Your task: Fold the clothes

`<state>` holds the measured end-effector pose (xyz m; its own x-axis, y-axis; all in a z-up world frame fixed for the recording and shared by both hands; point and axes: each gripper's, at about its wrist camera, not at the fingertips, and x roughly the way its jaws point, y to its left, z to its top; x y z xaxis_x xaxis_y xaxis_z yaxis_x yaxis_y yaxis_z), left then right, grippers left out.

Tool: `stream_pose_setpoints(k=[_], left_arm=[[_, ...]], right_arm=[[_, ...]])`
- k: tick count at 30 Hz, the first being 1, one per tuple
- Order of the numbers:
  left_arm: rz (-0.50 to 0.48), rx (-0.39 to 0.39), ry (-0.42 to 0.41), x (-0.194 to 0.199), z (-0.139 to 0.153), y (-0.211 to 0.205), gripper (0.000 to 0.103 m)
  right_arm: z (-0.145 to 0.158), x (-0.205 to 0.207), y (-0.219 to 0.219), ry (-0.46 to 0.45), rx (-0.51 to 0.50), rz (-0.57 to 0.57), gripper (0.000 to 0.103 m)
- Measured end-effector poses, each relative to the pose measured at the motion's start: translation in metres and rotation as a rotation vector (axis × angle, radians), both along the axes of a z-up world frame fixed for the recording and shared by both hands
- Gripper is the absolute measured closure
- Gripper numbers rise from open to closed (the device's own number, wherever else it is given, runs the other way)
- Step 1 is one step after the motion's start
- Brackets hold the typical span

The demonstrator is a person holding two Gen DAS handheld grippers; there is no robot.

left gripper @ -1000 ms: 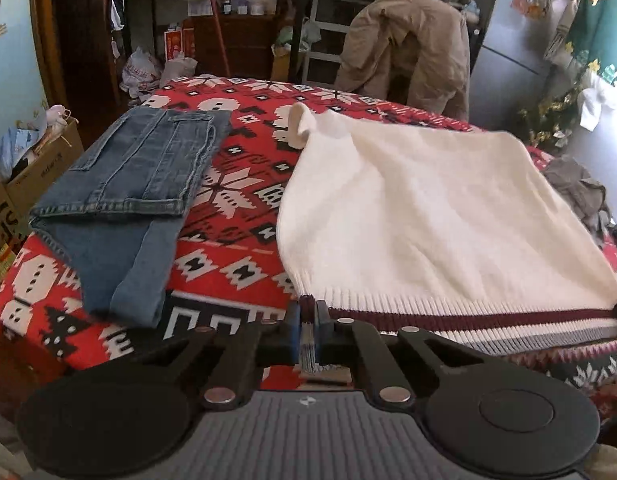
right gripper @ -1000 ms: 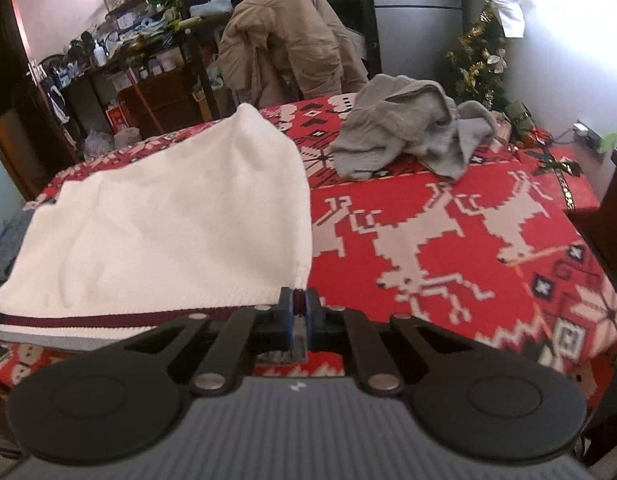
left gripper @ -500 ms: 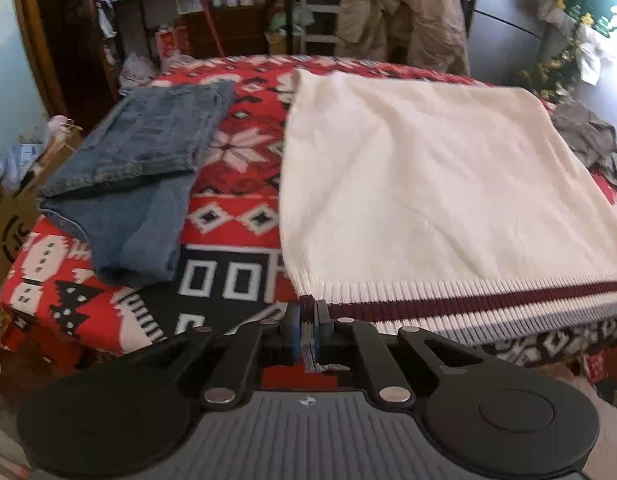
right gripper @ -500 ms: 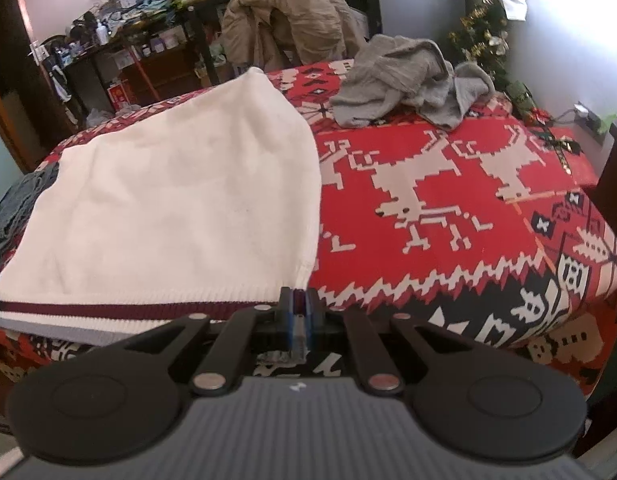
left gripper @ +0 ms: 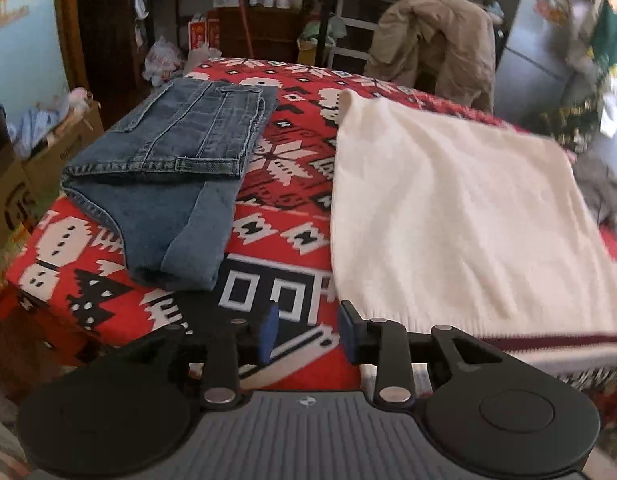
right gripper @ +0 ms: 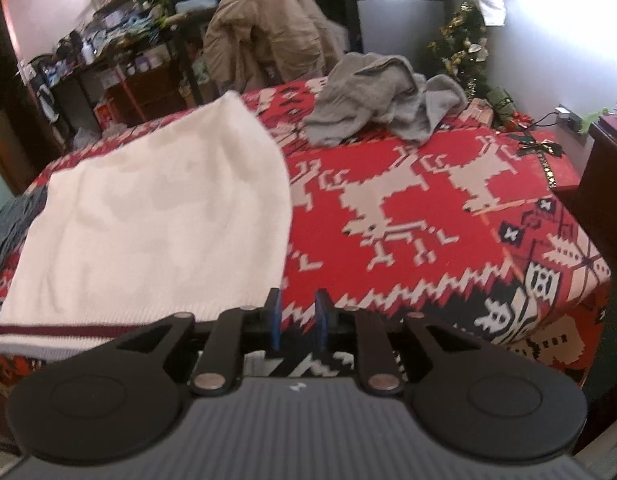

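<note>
Red patterned blanket (right gripper: 428, 168) bears white sweater (left gripper: 448, 208), jeans (left gripper: 180, 168); both grippers' fingers just released, empty.

Sweater (left gripper: 448, 208) right edge motion-blurred, hem partly hidden.

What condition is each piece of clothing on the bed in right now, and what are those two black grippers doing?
Jeans: folded, lying flat.
White sweater: spread flat, striped hem at the near edge.
Grey garment: crumpled heap, not folded.
Tan jacket: draped behind the bed.
Left gripper: jaws just opened, nothing between them.
Right gripper: jaws just opened, nothing between them.
</note>
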<state>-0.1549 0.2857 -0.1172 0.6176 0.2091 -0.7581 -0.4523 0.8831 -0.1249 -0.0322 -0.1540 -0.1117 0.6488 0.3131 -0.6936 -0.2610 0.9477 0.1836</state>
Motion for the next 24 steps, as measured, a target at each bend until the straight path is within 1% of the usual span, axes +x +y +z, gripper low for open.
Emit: stream_pose_setpoints(k=[1, 3, 9, 12, 16, 21, 24], left_arm=[[0.003, -0.013, -0.005, 0.003, 0.001, 0.002, 0.070], [-0.006, -0.014, -0.010, 0.011, 0.002, 0.001, 0.070], [-0.014, 0.027, 0.011, 0.044, 0.000, 0.007, 0.070], [-0.015, 0.034, 0.019, 0.060, -0.001, 0.014, 0.070], [-0.025, 0.055, 0.027, 0.082, -0.002, 0.022, 0.070], [-0.011, 0.018, 0.038, 0.113, -0.004, 0.038, 0.070], [-0.007, -0.025, 0.028, 0.130, -0.004, 0.048, 0.070]], right_arm=[[0.000, 0.004, 0.000, -0.001, 0.005, 0.000, 0.084], [0.000, 0.010, 0.003, -0.004, 0.004, 0.001, 0.084], [-0.003, 0.031, 0.020, -0.012, -0.001, 0.024, 0.083], [-0.005, 0.047, 0.027, -0.009, -0.008, 0.028, 0.083], [-0.008, 0.074, 0.032, 0.001, -0.003, 0.011, 0.078], [-0.014, 0.114, 0.038, 0.026, 0.025, 0.001, 0.077], [-0.016, 0.139, 0.045, 0.039, 0.047, -0.008, 0.076]])
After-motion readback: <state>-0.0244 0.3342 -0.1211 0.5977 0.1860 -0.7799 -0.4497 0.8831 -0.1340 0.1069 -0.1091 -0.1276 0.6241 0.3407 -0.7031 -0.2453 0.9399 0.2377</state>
